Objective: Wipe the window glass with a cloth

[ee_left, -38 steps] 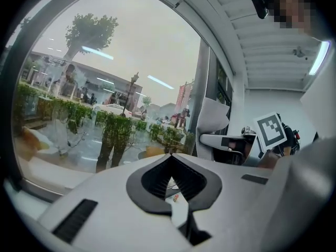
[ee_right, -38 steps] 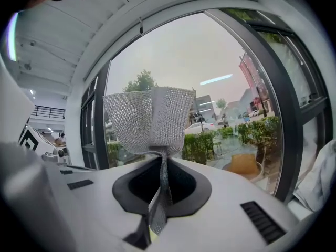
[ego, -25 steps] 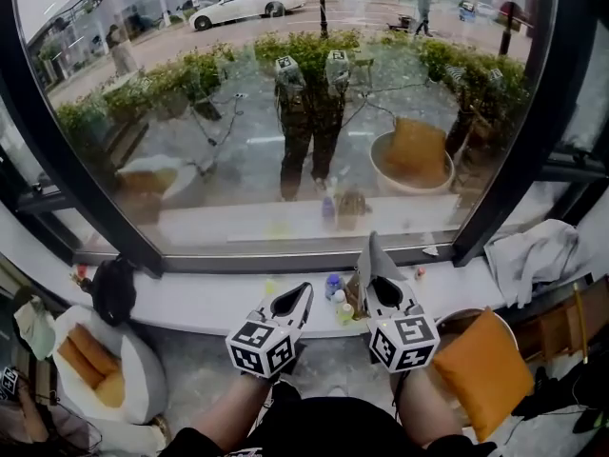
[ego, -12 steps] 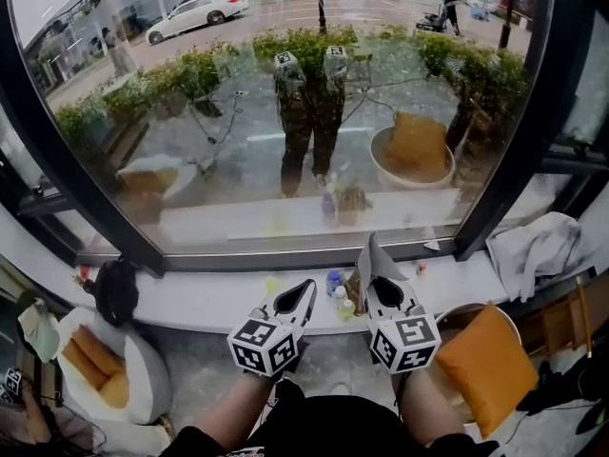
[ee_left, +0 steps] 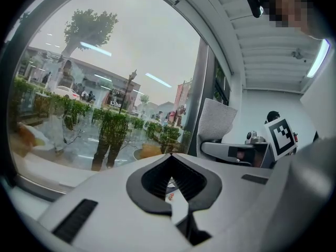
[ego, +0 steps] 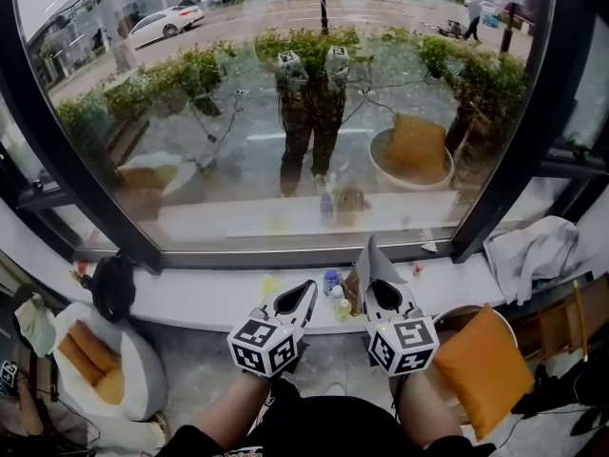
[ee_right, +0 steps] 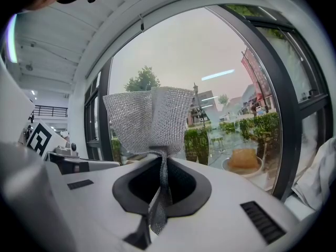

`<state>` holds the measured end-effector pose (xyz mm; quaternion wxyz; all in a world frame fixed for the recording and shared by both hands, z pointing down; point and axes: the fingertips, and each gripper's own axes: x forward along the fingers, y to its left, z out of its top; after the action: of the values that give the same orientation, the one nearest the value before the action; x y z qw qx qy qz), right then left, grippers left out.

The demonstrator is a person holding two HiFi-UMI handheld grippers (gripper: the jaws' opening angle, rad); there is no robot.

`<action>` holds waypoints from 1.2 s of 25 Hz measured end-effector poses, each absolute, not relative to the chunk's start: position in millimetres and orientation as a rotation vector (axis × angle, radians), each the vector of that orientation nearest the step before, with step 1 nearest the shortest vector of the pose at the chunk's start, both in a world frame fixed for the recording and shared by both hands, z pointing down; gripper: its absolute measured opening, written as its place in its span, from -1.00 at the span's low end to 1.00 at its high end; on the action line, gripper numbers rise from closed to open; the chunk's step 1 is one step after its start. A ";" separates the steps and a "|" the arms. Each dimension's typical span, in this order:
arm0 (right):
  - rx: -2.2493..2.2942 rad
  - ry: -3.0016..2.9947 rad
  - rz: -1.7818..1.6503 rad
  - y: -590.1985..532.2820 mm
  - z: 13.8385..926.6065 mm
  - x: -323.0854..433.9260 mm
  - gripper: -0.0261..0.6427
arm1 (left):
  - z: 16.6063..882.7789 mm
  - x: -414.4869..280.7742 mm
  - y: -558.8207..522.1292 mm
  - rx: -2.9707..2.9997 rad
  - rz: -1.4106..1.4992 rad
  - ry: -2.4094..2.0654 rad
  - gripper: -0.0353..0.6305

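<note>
So the right gripper [ee_right: 160,161] has its jaws clamped on the cloth [ee_right: 152,117]. They pinch a bunched-up bit near one edge, and the rest fans out above the tips in a loose grey wad. The left gripper [ee_left: 170,159] is closed with nothing in it, tips meeting.

Both sit low, below the window glass [ego: 285,112] and short of it. The cloth sticks up toward the glass but is clearly off it. Right under the glass runs the white sill [ego: 190,303], with a few little bottles [ego: 333,288] on it just ahead of the jaws.

Handling-wise, I'd say the cloth is light, soft and floppy, with a knitted mesh look, so it'll fold over when pushed against the glass. The edge pinch leaves plenty of free fabric to press flat, though a hold nearer the middle would probably make a firmer pad. The glass is rigid and slick, so light pressure should do. Wiping hasn't started, by the look of it.
</note>
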<state>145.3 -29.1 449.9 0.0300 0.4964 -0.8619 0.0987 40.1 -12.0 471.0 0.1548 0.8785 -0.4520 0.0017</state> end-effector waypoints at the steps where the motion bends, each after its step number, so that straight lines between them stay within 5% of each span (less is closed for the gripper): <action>1: 1.529 -2.657 0.304 -28.4 450.8 144.8 -0.81 | 471.7 39.8 -11.5 2.518 0.007 -1.296 -0.87; 30: 1.487 -2.658 0.295 -22.2 452.2 129.0 -0.81 | 469.8 27.9 -2.4 2.509 0.000 -1.307 -0.87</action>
<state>129.0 -22.2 452.2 0.0408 0.4855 -0.8679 0.0962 27.9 -2.4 469.8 0.1557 0.8760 -0.4565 0.0002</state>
